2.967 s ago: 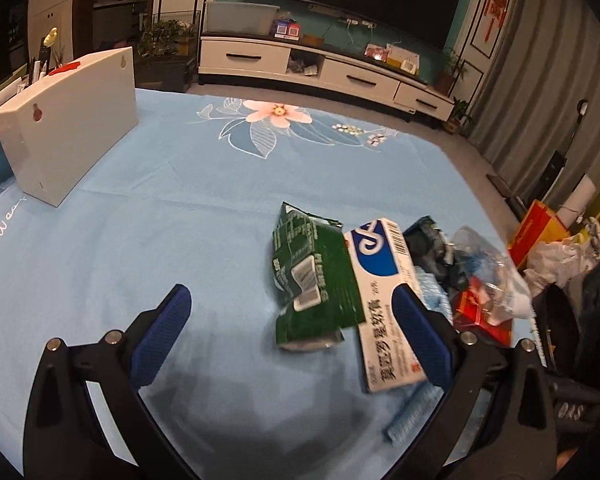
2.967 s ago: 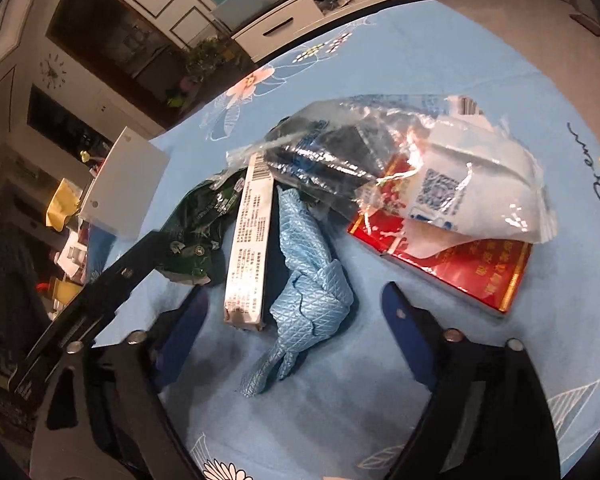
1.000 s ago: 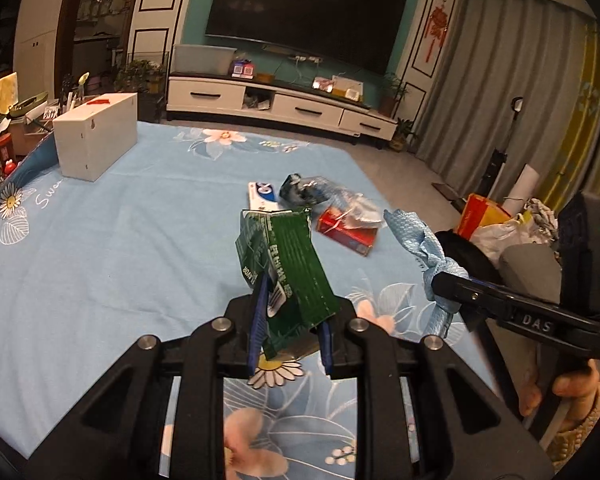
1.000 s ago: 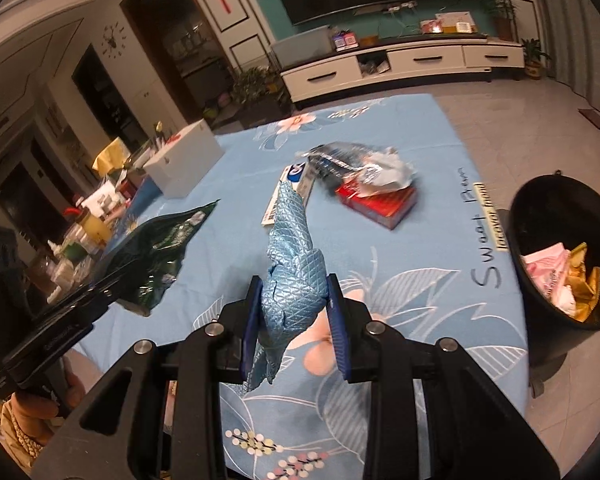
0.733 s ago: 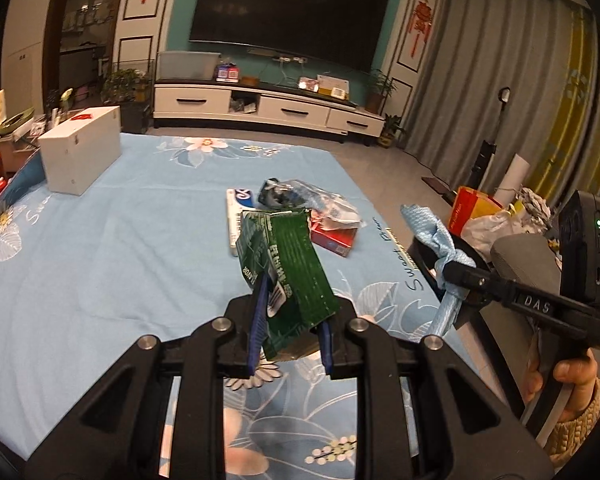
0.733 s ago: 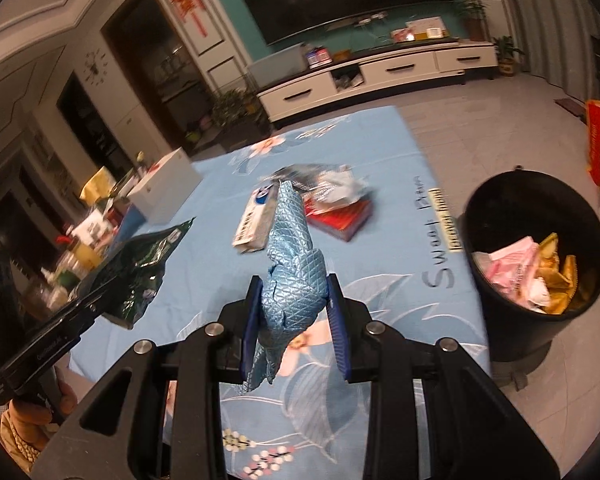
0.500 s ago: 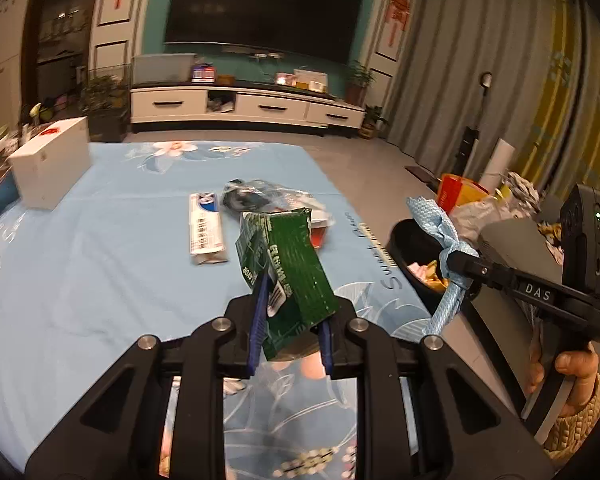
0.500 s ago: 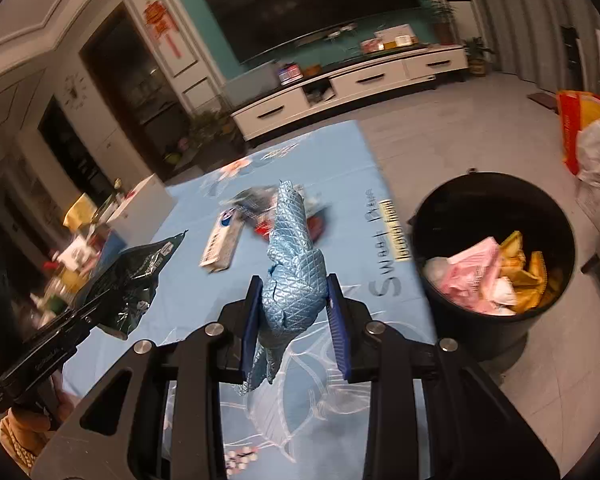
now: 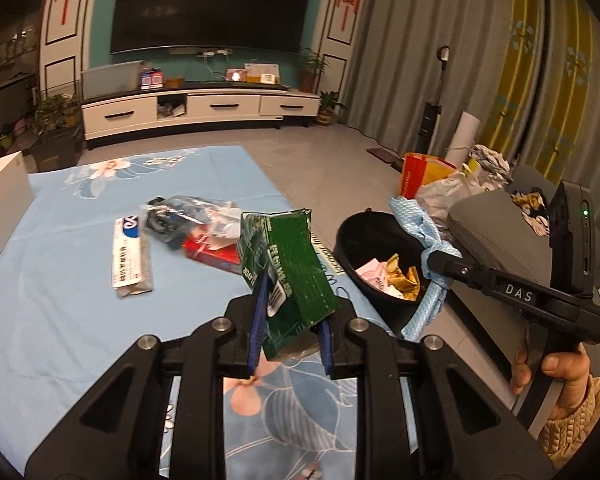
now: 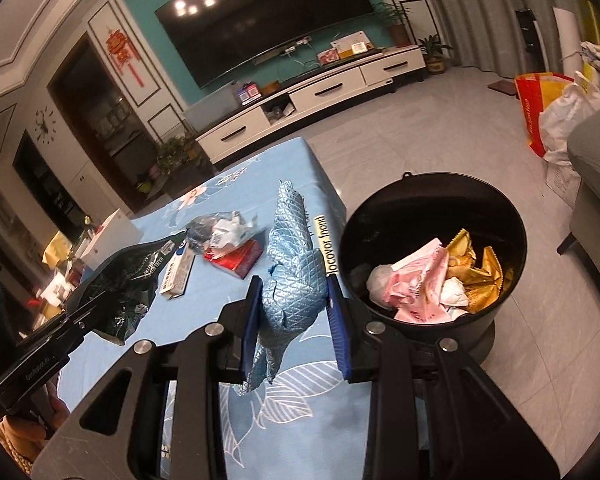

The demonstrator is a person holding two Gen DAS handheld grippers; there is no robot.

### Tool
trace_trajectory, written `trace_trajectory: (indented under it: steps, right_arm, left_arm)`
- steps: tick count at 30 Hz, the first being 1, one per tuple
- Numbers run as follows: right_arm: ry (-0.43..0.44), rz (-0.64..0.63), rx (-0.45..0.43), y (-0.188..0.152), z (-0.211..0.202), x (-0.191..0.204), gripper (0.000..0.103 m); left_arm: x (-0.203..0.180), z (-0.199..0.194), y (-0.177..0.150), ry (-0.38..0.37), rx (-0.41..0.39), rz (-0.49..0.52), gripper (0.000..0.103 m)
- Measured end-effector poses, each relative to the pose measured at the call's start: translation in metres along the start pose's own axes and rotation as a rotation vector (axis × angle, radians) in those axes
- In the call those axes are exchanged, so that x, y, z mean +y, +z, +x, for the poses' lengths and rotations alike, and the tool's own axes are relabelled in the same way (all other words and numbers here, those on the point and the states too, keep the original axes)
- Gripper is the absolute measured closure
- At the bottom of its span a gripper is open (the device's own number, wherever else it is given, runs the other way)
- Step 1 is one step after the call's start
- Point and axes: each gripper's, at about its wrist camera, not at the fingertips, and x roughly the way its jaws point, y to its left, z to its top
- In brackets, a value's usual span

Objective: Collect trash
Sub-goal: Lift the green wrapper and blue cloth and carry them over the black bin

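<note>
My left gripper is shut on a crumpled green foil packet, held up over the blue flowered tablecloth. My right gripper is shut on a twisted light blue quilted cloth, near the table's right edge. Beside that edge on the floor stands a black bin with pink and gold wrappers inside. In the left wrist view the right gripper holds the cloth above the bin. A white and blue medicine box, a red box and a clear plastic bag lie on the table.
A white box stands at the table's far left. A grey sofa arm is close behind the bin. Red-yellow and white bags sit on the tiled floor at right. A TV cabinet lines the far wall.
Both grippers have swung to the right with their loads, from over the table toward its right edge. The black bin has come into full view close to the right gripper.
</note>
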Motion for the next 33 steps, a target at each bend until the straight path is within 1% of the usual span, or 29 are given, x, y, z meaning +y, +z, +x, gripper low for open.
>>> trace_trajectory:
  steps: [19, 25, 33]
  right_arm:
    - [-0.046, 0.112, -0.029, 0.007, -0.002, -0.053, 0.071]
    - [-0.075, 0.148, -0.048, 0.009, -0.005, -0.07, 0.071]
    - [-0.086, 0.181, -0.048, 0.009, 0.002, -0.084, 0.071]
  left_arm:
    - [-0.046, 0.052, 0.017, -0.079, 0.049, 0.096, 0.081]
    - [-0.064, 0.076, 0.022, -0.111, 0.069, 0.131, 0.081]
    - [-0.081, 0.102, 0.028, -0.14, 0.089, 0.164, 0.081]
